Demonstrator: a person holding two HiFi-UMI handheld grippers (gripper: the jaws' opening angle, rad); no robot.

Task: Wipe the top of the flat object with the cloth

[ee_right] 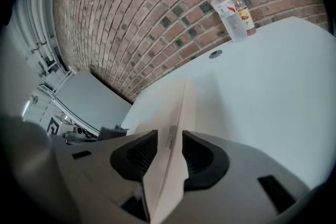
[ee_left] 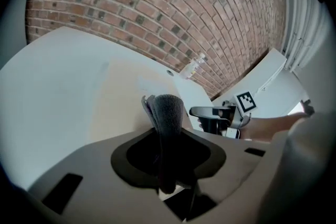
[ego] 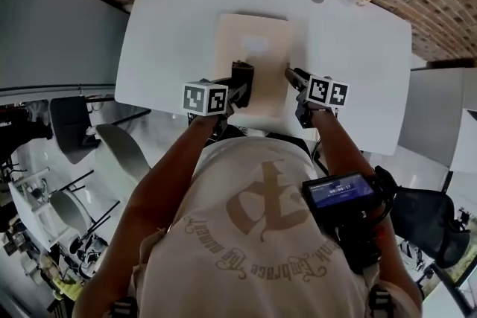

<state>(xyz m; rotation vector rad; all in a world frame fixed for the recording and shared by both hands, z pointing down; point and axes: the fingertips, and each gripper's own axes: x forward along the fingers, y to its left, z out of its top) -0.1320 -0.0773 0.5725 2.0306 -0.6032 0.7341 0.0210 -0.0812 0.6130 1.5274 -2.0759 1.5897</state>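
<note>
Flat board (ego: pixel 253 63), pale beige, lies on the white desk (ego: pixel 171 26) and reaches from the person's edge of it toward the middle. Its top looks plain apart from a lighter patch, and nothing shows which part, if any, has been wiped. The dark cloth (ee_left: pixel 169 113) is at the near edge of the flat board and stands bunched upright out of the left claw (ego: pixel 240 80), whose jaws are clamped on its lower part. It does not look pressed down on the top. By that reading the wipe is at the near end of a stroke or not yet begun, and nearly all of the top lies beyond the cloth.

The right claw (ego: pixel 292 76) is at the board's near right corner. The board's edge runs between its jaws, which stand apart, and a thin gap seems to show on each side near the tips, so it appears to straddle the edge, not pinch it.

Both forearms reach out from the person's body to the board's near edge, one on each side, and both claws point forward and down. Two bottles (ee_right: pixel 231 8) stand well beyond the board's far right corner.
</note>
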